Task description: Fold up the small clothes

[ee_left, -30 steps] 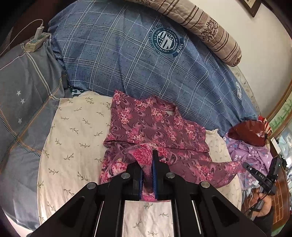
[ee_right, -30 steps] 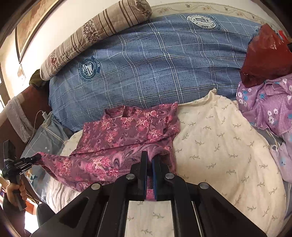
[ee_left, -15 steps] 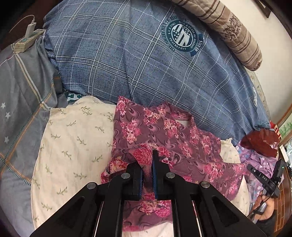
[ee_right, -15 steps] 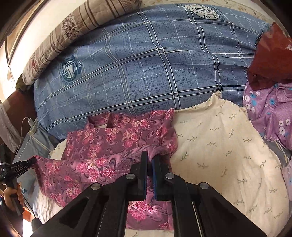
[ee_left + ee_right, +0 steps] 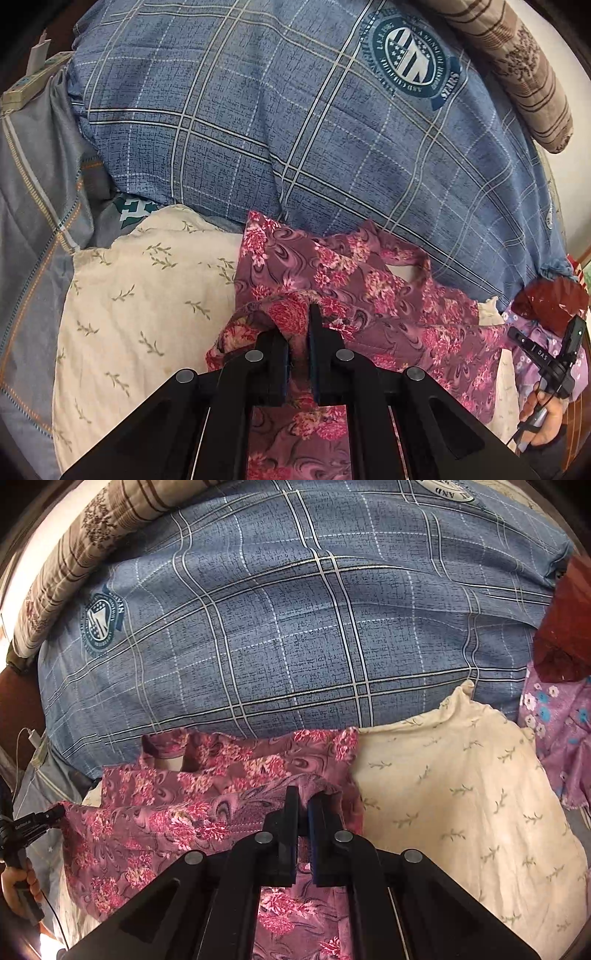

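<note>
A maroon shirt with pink flowers [image 5: 369, 295] lies on a cream leaf-print cloth [image 5: 140, 295] on the bed. My left gripper [image 5: 297, 325] is shut on the shirt's near left hem and holds it lifted over the shirt's upper half. My right gripper [image 5: 303, 805] is shut on the near right hem of the same shirt [image 5: 221, 775]. The hem stretches between the two grippers, folded toward the collar. The right gripper also shows at the right edge of the left wrist view [image 5: 517, 336].
A blue plaid quilt [image 5: 295, 110] rises right behind the shirt. A striped bolster [image 5: 517, 66] lies behind it. A purple flowered garment [image 5: 561, 731] and a red bag [image 5: 565, 627] sit at the right. A grey blanket [image 5: 33, 221] and a power strip [image 5: 26, 85] are at the left.
Both grippers have carried the shirt's bottom hem forward, toward the collar and the quilt. The lower half of the shirt now overlaps the upper half. Both stayed shut.
</note>
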Motion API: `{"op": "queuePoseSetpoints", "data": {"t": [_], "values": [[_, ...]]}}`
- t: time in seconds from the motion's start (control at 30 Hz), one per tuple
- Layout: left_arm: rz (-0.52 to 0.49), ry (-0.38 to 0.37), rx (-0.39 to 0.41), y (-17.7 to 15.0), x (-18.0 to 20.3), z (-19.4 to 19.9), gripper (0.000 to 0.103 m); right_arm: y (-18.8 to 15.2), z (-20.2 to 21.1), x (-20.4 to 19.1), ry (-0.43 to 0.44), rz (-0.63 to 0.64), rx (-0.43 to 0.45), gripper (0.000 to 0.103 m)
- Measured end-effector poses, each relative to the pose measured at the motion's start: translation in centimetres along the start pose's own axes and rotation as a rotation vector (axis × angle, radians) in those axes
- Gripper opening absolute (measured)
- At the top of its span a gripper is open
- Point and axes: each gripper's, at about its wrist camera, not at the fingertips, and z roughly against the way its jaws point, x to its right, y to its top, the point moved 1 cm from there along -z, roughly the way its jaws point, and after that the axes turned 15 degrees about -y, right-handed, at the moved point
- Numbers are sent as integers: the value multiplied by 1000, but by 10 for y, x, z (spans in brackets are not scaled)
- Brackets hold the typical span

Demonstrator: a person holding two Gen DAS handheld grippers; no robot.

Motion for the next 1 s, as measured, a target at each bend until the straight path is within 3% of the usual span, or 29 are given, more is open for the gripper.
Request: {"op": "queuePoseSetpoints", "data": {"t": [0.23,0.47,0.77,0.87,0.93,1.0], "values": [[-5,35,-27,19,-14,-46,6,18,-43,-12,-19,6,-32,3],[27,53,-67,20,-36,-90,6,12,-89,-16,-45,9,-98,3],[67,41,-110,24,-53,-113,9,8,-114,-17,-39,34,-151,6],[105,0,-94,29,-53,-103,12,8,-114,-16,-6,13,-149,19],[122,-23,-69,31,-52,-88,27,8,-106,-13,0,-14,-136,44],[82,-12,-48,30,-44,-71,34,8,-90,-9,-7,-40,-104,57]]}}
